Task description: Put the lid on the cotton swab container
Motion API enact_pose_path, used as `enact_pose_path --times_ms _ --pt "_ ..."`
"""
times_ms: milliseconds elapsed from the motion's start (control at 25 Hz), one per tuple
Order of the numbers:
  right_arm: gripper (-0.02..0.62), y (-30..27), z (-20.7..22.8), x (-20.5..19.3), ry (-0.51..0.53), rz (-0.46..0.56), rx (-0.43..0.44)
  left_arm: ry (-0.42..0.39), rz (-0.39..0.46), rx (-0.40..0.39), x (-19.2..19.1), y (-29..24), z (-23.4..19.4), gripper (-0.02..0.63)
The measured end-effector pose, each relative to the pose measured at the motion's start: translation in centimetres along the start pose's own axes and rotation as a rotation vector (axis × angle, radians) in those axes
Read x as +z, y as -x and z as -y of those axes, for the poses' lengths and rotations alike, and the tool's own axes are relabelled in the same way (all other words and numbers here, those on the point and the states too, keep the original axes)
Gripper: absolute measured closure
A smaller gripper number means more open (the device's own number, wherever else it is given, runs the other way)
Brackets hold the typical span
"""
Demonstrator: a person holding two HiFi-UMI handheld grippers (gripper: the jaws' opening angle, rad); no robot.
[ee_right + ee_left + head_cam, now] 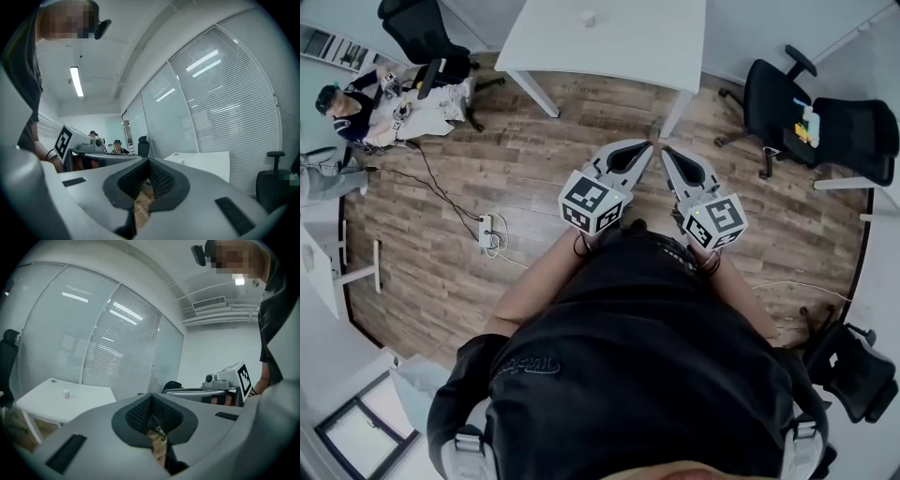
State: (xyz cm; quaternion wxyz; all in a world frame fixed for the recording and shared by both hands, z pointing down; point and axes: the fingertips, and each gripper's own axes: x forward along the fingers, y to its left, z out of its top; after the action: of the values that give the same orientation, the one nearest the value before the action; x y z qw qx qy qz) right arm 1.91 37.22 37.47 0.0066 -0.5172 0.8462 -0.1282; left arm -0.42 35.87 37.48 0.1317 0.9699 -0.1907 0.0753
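Observation:
A small white cotton swab container (588,18) stands on the white table (619,42) at the far end of the room. It also shows as a tiny pot (66,393) in the left gripper view, with a small flat disc (53,380) farther back on that table; I cannot tell if the disc is the lid. My left gripper (646,146) and right gripper (667,151) are held side by side over the wooden floor, well short of the table, tips nearly touching. Both are shut with nothing between the jaws (152,397) (149,162).
Black office chairs (787,98) stand right of the table, with another (427,33) at the far left. Two people sit at a desk (403,108) on the left. A power strip (487,231) with cables lies on the floor. Glass walls with blinds (117,343) enclose the room.

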Motion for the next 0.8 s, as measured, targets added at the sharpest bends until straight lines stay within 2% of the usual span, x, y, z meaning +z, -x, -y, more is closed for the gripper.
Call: enact_pose_path --times_ms 400,800 --pt "0.572 -1.2 2.0 0.1 0.002 -0.017 -0.028 0.013 0.005 -0.031 0.7 -2.2 -1.6 0.591" --pt "0.572 -7.9 3.1 0.8 0.003 -0.031 -0.023 0.038 0.029 -0.024 2.6 -2.2 -8.4 0.591"
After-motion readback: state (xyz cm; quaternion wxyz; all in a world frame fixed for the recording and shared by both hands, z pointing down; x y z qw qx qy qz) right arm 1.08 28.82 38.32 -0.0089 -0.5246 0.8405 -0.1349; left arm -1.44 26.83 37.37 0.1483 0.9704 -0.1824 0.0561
